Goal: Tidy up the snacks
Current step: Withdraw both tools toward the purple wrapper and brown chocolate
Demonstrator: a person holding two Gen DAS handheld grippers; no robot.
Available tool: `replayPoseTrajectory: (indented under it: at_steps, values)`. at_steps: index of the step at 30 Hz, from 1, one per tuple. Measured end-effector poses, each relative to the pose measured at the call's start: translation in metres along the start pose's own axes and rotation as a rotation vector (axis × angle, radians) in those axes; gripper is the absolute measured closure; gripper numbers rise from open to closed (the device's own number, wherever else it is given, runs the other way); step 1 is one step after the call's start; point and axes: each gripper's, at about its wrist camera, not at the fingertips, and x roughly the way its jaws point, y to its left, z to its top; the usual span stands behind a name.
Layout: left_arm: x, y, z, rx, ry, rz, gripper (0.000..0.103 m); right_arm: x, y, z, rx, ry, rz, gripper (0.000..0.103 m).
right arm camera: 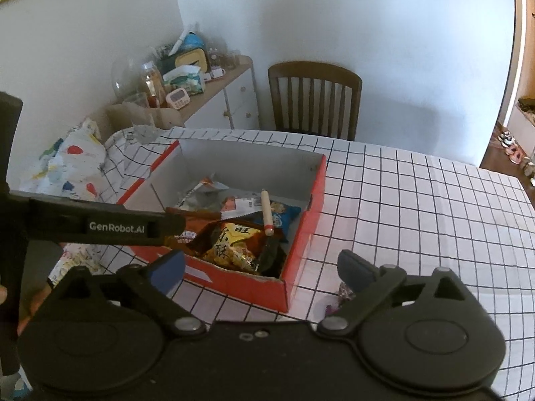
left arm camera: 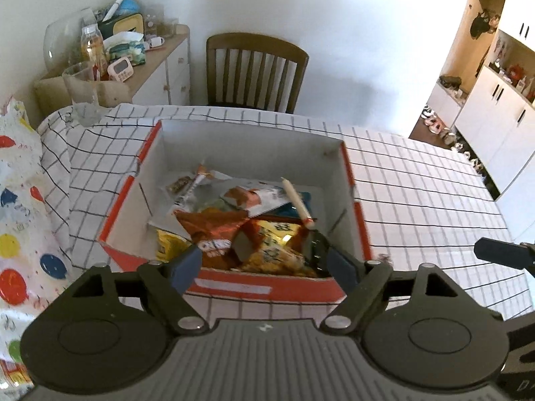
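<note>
Two views. Left wrist: left gripper [left arm camera: 264, 267] released, empty, above the near wall of the red box [left arm camera: 234, 289] holding the snacks [left arm camera: 234, 230]. Right wrist: right gripper [right arm camera: 260, 267] spread, empty; a small wrapper [right arm camera: 344, 291] lies right of the box, so reach there next, low and centred.

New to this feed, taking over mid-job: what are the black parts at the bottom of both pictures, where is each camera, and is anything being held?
Each picture comes from a camera on a hand-held tool, looking forward along its two fingers. The black parts are those tongs: the left tongs in one picture, the right tongs in the other. Both stand open with nothing between the pads. On the checked tablecloth sits an open red box holding snack packets and a wooden-handled tool. A small wrapped item lies on the cloth beside the box, near the right tongs, partly hidden.
</note>
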Motion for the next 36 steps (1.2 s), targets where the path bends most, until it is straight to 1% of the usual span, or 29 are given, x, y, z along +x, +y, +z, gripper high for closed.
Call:
replayPoseTrajectory:
  at_steps: [4, 5, 6, 7, 9, 14, 20, 23, 26, 30, 32, 36]
  values:
    - [-0.011, -0.018, -0.009, 0.007, -0.03, -0.01, 0.014, -0.015, -0.014, -0.004, -0.008, -0.015, 0.019, 0.002]
    - [-0.013, -0.022, -0.011, 0.009, -0.039, -0.006, 0.012, -0.019, -0.018, -0.005, -0.008, -0.018, 0.026, 0.002]
    - [-0.015, -0.027, -0.014, 0.011, -0.049, -0.006, 0.005, -0.022, -0.023, -0.006, -0.002, -0.018, 0.033, 0.002]
    - [-0.018, -0.032, -0.016, 0.011, -0.057, -0.01, 0.0, -0.026, -0.027, -0.006, 0.009, -0.017, 0.04, 0.002]
    - [-0.021, -0.042, -0.022, 0.013, -0.076, -0.013, 0.0, -0.032, -0.035, -0.008, 0.02, -0.015, 0.052, 0.002]
    - [-0.023, -0.065, -0.032, -0.002, -0.076, -0.022, 0.0, -0.045, -0.057, -0.014, 0.002, -0.017, 0.051, 0.002]
    - [-0.016, -0.093, -0.048, -0.021, -0.072, 0.0, 0.0, -0.055, -0.098, -0.026, -0.011, -0.008, 0.043, 0.002]
    - [-0.007, -0.109, -0.058, -0.007, -0.064, 0.017, 0.0, -0.057, -0.113, -0.035, -0.051, -0.002, 0.041, 0.002]
    - [0.002, -0.125, -0.069, 0.004, -0.055, 0.028, 0.0, -0.055, -0.126, -0.039, -0.058, 0.016, 0.047, 0.003]
    - [0.024, -0.143, -0.079, 0.015, 0.001, 0.034, 0.0, -0.047, -0.143, -0.043, -0.06, 0.045, 0.051, 0.004]
    - [0.034, -0.15, -0.083, 0.025, 0.012, 0.042, 0.0, -0.041, -0.15, -0.044, -0.058, 0.062, 0.055, 0.005]
    - [0.051, -0.157, -0.091, 0.012, 0.026, 0.044, 0.0, -0.025, -0.166, -0.043, -0.032, 0.098, 0.065, 0.008]
